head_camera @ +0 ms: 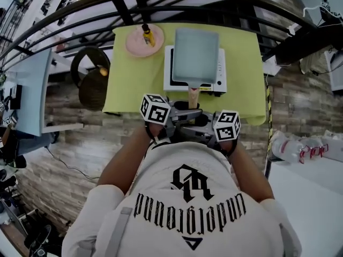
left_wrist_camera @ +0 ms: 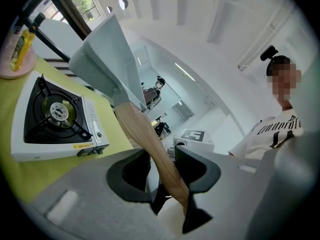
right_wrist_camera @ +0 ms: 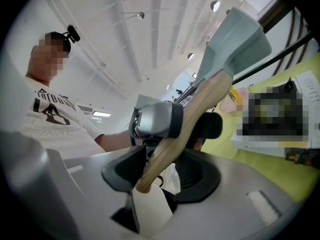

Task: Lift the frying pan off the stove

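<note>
The grey square frying pan [head_camera: 195, 55] hangs in the air above the white portable gas stove [head_camera: 221, 83] on the yellow-green table [head_camera: 134, 79]. Its wooden handle [head_camera: 193, 95] points toward me. My left gripper [head_camera: 181, 113] and right gripper [head_camera: 202, 118] meet at that handle from either side. In the left gripper view the handle [left_wrist_camera: 150, 139] runs between the left gripper [left_wrist_camera: 162, 171] jaws, which are shut on it, and the pan [left_wrist_camera: 107, 59] is clear of the burner [left_wrist_camera: 55, 114]. In the right gripper view the right gripper [right_wrist_camera: 160, 171] is shut on the handle's end [right_wrist_camera: 185, 129].
A pink plate [head_camera: 135, 46] with a yellow bottle [head_camera: 148, 35] stands at the table's far left corner. A dark round chair [head_camera: 91, 76] sits left of the table. Black railing bars arch beyond it. A white table [head_camera: 311, 181] is at the right.
</note>
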`<state>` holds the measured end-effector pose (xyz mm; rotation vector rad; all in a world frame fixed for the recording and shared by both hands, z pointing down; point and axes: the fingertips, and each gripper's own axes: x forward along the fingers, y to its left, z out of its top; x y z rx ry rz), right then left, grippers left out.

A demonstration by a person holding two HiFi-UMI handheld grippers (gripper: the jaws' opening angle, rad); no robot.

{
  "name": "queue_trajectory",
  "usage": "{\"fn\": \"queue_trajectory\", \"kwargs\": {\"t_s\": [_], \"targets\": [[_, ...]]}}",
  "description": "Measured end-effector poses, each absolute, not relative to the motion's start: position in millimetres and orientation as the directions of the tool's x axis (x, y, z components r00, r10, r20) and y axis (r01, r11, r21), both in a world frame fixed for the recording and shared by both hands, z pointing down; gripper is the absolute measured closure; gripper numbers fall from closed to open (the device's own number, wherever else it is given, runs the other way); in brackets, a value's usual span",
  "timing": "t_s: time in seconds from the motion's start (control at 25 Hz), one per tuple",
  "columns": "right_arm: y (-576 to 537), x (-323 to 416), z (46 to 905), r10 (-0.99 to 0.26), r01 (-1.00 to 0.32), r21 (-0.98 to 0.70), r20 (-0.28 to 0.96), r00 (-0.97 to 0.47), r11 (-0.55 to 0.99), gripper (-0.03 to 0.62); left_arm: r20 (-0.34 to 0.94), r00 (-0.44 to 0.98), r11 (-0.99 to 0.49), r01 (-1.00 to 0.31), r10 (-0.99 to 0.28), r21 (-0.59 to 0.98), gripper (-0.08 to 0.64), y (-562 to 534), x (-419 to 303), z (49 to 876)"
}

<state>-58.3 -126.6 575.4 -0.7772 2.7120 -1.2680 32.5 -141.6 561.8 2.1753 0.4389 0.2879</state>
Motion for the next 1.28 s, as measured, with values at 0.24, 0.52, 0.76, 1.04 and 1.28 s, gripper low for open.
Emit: {"fn": "queue_trajectory", "kwargs": {"t_s": [0.24,0.52,0.76,1.04,1.28], "targets": [[-88.6,-54.5,564.5,-0.428,-0.403,-0.717,0.162,-0.889,0.568,0.408,0.04,0.926,-0.563,0.194,0.376,0.804,0.391,-107.7,34.1,550.3],[-21.1,-45.7,557.9,-0.394,-0.358,-0.724,0.129,-0.91,0.59,0.407,0.055,0.938,-0.575,0.164,0.343,0.801,0.39,-42.9,43.6,546.3],[27.2,-49.7,551.2,-0.37,-0.331,-0.718,0.11,-0.922,0.612,0.402,0.084,0.933,-0.586,0.148,0.35,0.797,0.39,5.2,41.4,541.3],[52.0,-61.4,543.5,-0.376,-0.327,-0.711,0.095,-0.922,0.623,0.399,0.072,0.932,-0.581,0.16,0.356,0.798,0.388,31.0,30.3,534.9],[59.7,-84.2,537.8,-0.414,-0.36,-0.691,0.097,-0.905,0.626,0.397,0.063,0.916,-0.586,0.199,0.395,0.785,0.388,43.3,8.5,526.0]]}}
